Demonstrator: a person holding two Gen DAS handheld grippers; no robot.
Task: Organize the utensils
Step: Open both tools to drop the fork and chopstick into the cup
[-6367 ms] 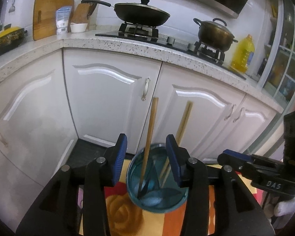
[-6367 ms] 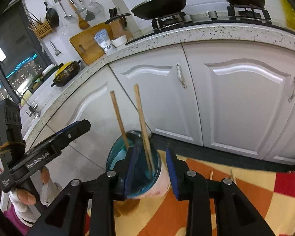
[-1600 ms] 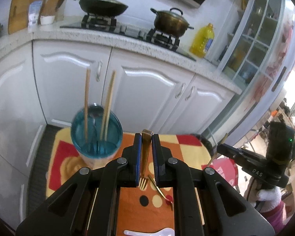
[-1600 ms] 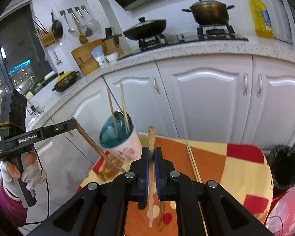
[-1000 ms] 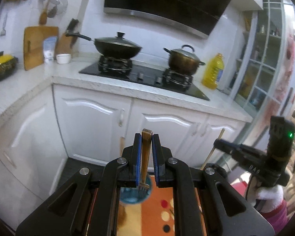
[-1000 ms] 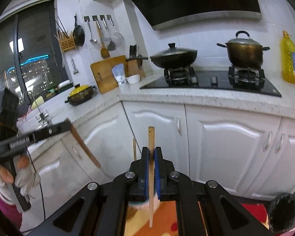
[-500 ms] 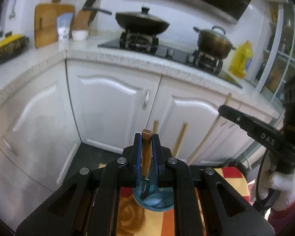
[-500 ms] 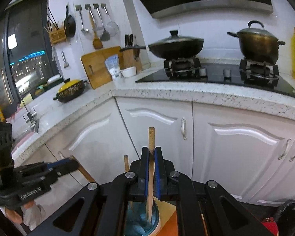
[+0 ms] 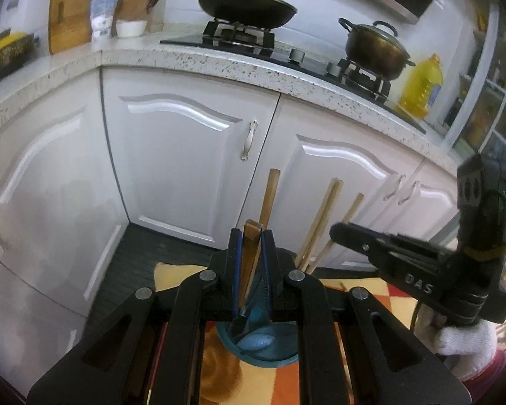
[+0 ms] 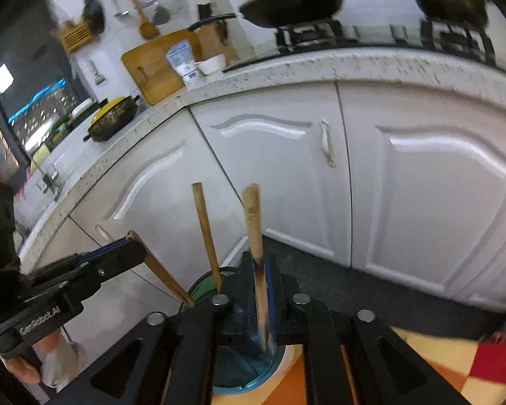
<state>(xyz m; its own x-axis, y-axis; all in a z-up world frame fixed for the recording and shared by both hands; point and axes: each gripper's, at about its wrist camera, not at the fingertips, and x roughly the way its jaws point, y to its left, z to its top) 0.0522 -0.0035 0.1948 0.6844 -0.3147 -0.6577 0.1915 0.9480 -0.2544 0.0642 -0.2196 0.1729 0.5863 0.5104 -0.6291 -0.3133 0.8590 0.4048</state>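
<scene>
I have both claws over the blue cup [image 9: 263,344], which stands on the orange-and-yellow patterned cloth [image 9: 364,290] of the low counter in front of the white cabinets [image 9: 185,155]. My left claw [image 9: 251,270] is pinched tight on the wooden handle of a fork [image 9: 251,246], its lower end already down inside the cup's mouth. My right claw [image 10: 258,290] is pinched on a chopstick [image 10: 254,222], whose lower end also reaches into the cup, though blur there stops me seeing how deep it goes. Another chopstick [image 10: 205,229] leans in the cup just beside mine, and in the left view I count three sticks rising from the rim. To finish this step well, I judge each piece should go down until it rests on the bottom before I let go, so it does not drop and bounce out. I would open one claw at a time, only a little, and lift straight up along the handle so the blue pads do not drag the piece or knock the standing sticks. The two claws are close together, so I would clear one before moving the other, and keep sideways push off the cup, which I expect could tip. As for writing, the right claw's body reads "DAS" [image 9: 418,281] in the left view, and the left claw's body reads "GenRobot.AI" [image 10: 38,320] in the right view. The print on the white packet [image 10: 182,59] on the kitchen worktop is too small to read.
</scene>
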